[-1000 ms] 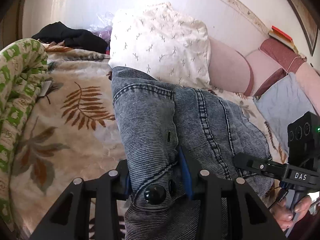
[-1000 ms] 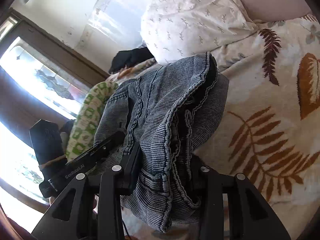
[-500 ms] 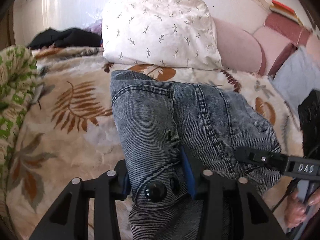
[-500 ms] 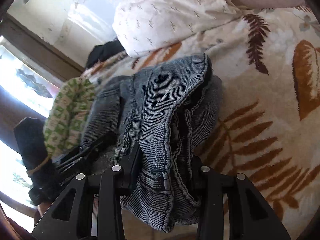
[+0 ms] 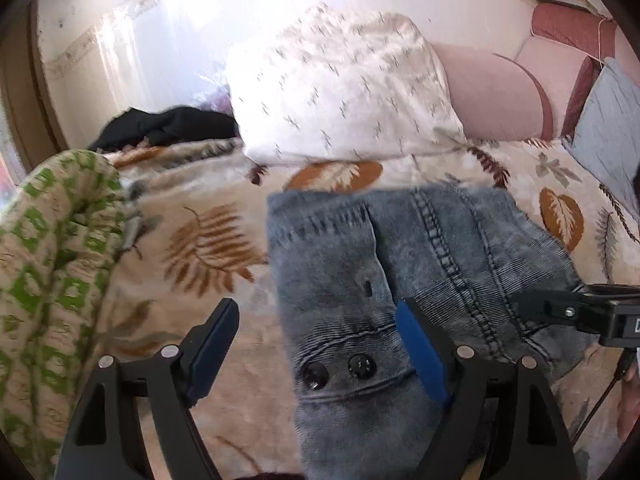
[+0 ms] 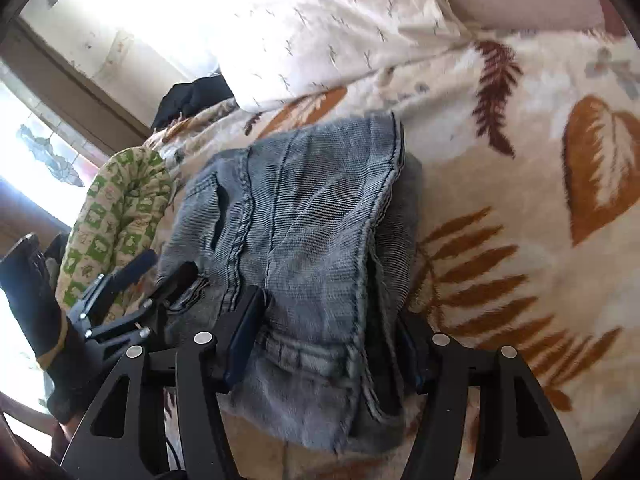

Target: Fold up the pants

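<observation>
Jeans (image 5: 400, 280), grey-blue denim, lie folded into a thick bundle on the leaf-patterned bed cover (image 5: 208, 240), near the white pillow (image 5: 340, 92) and apart from the green-patterned quilt (image 5: 52, 264) at the edge. The left hand-held gripper (image 5: 320, 344) stands with its fingers spread wide, the waistband with its two dark buttons (image 5: 338, 370) lying loose between them, likely let go so the bundle can settle flat. The right hand-held gripper (image 6: 328, 340) has its jaws parted around the stacked layers; its right pad is buried behind the denim, so I cannot tell whether it pinches. The pant legs are hidden inside the fold, and motion blur softens the left view.
</observation>
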### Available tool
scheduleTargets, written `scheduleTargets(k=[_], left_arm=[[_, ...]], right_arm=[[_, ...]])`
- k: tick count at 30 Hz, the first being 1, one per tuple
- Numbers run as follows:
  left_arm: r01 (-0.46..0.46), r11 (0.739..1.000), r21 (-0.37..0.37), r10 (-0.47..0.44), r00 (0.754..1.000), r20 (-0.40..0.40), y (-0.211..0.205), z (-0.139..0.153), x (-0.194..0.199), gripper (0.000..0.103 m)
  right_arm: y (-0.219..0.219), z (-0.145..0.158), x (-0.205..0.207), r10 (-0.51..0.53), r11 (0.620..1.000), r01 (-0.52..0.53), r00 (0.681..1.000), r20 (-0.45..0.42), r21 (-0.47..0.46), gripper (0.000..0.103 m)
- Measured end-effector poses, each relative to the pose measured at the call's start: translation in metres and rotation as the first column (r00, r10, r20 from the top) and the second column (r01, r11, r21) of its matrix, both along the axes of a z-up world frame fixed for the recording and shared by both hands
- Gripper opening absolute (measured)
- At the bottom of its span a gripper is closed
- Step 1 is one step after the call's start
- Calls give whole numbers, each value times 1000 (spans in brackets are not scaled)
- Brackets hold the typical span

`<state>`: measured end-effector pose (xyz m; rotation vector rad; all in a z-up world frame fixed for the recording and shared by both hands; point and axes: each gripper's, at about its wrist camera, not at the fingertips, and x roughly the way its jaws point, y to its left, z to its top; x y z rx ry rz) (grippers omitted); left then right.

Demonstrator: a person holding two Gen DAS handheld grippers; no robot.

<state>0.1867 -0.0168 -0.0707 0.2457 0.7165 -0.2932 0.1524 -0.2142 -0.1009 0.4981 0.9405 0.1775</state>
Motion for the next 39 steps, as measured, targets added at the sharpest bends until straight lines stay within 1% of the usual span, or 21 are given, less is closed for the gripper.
scheduleTargets(k=[4,6,7,9,11,13,15,16,18,21,23,25,26,30,33,35,37,39], left_arm=[[-28,999,-17,29,998,49,14,22,-18,92],[-40,999,-19,41,997,67,21,31,-30,95],[-46,999,-17,47,996,72,24,34,-36,96],[-61,998,-14,62,994,87,29,41,-48,97],[-77,997,-13,78,993,93,36,45,-60,102],[-110,994,-14,111,990,86,45,44,-67,103],[-131,991,-21,132,989,65,52,35,-65,103],[-131,991,-14,131,991,37,54,26,-60,103],[-148,989,24,148,989,2,52,10,-51,103],[-149,987,57,148,989,16,48,-8,-45,103],[-127,989,80,127,992,2,42,-17,-43,103],[-121,987,106,122,992,-5,37,-24,-41,103],[-118,988,100,120,993,-14,37,-27,-41,103],[-106,992,66,110,992,-66,38,-37,-36,103],[-98,992,84,102,993,-52,34,-44,-37,103],[-100,991,89,104,994,-42,33,-44,-37,103],[-112,990,86,114,993,-21,35,-39,-42,103],[-126,988,94,124,992,19,38,-29,-51,103]], right_arm=[[6,28,-27,-15,992,26,996,91,-125,60],[14,50,-44,-8,977,46,984,179,-209,60],[16,59,-52,-4,972,55,976,216,-230,61],[17,71,-71,-28,971,92,960,280,-221,63],[18,78,-93,-60,973,132,937,345,-188,66],[21,80,-107,-67,972,145,927,369,-187,66],[29,78,-111,-40,969,125,931,362,-213,66],[33,78,-109,-33,967,122,933,360,-226,66],[45,77,-99,-6,956,108,937,350,-272,64],[55,68,-83,14,950,88,947,322,-300,57],[59,56,-73,24,949,72,954,298,-306,53],[62,41,-61,35,947,48,968,249,-318,50],[63,28,-52,41,947,24,980,196,-320,47],[69,-10,-36,63,939,-40,996,57,-342,47],[72,-14,-36,74,934,-52,996,49,-355,47],[70,-15,-36,75,937,-56,996,44,-344,47],[69,-14,-38,77,939,-55,996,52,-340,47],[67,-8,-41,70,943,-42,995,74,-329,47]])
